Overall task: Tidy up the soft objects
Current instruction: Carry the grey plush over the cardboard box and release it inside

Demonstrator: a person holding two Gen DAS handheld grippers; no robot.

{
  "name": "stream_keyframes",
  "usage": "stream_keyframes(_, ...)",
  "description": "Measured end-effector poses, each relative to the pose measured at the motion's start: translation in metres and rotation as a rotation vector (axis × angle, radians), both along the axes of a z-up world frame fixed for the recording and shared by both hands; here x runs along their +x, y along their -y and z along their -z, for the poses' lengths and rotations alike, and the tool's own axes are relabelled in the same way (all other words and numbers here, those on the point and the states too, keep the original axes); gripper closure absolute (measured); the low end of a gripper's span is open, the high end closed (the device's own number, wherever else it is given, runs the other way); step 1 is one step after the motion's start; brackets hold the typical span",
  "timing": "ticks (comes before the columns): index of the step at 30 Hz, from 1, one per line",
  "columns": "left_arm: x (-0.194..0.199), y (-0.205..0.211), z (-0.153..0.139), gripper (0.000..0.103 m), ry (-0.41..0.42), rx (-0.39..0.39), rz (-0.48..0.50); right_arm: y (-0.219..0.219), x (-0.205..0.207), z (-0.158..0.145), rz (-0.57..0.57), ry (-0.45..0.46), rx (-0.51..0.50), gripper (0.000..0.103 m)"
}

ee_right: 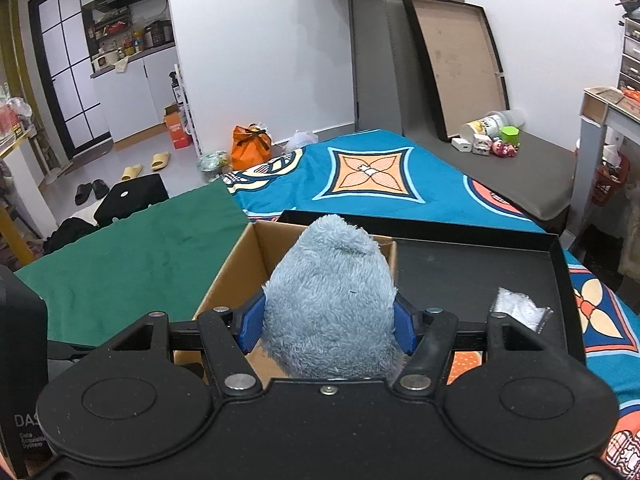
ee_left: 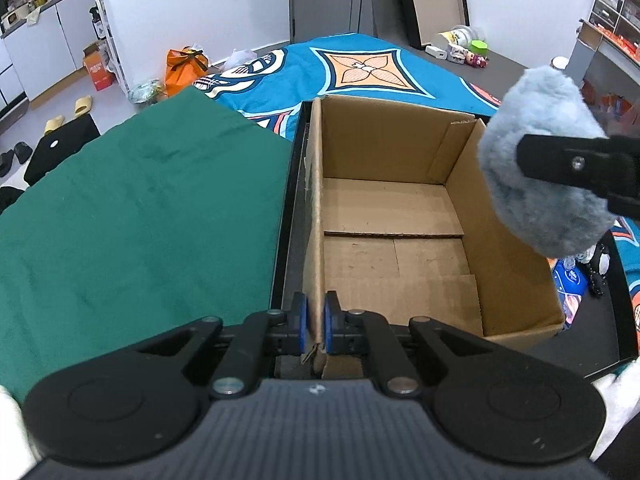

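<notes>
Pinching the near wall of the empty brown cardboard box [ee_left: 400, 208] in my left gripper [ee_left: 315, 322], I hold the fluffy grey-blue plush toy [ee_right: 330, 300] squeezed in my right gripper [ee_right: 330, 322], above the box's rim, nothing packed yet.

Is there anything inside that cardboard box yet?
No, in the left wrist view the cardboard box shows only its bare bottom flaps, and the blue plush toy is off to its right side, clamped in the right tool.
</notes>
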State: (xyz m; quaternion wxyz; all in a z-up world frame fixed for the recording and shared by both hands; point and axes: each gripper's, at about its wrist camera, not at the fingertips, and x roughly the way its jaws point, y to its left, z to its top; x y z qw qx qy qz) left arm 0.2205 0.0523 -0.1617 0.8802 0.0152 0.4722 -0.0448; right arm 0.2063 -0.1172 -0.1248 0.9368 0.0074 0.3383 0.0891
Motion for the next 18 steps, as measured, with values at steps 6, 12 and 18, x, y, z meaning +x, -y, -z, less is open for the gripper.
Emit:
stream_keyframes(6,0.005,-0.012,0.002,0.095,-0.014,-0.025,-0.061,-0.015,0.007,0.005,-0.024,0.002,-0.051,0.007)
stream_keyframes(12,0.008,-0.01,0.002,0.094,-0.034,0.002,-0.099,-0.005,-0.002,0.008,-0.018,-0.006,-0.067,0.005)
stream_keyframes(18,0.008,-0.007,-0.001,0.091,-0.039,0.033,-0.117,0.025,-0.017,0.018,0.016,-0.044,-0.056,0.005)
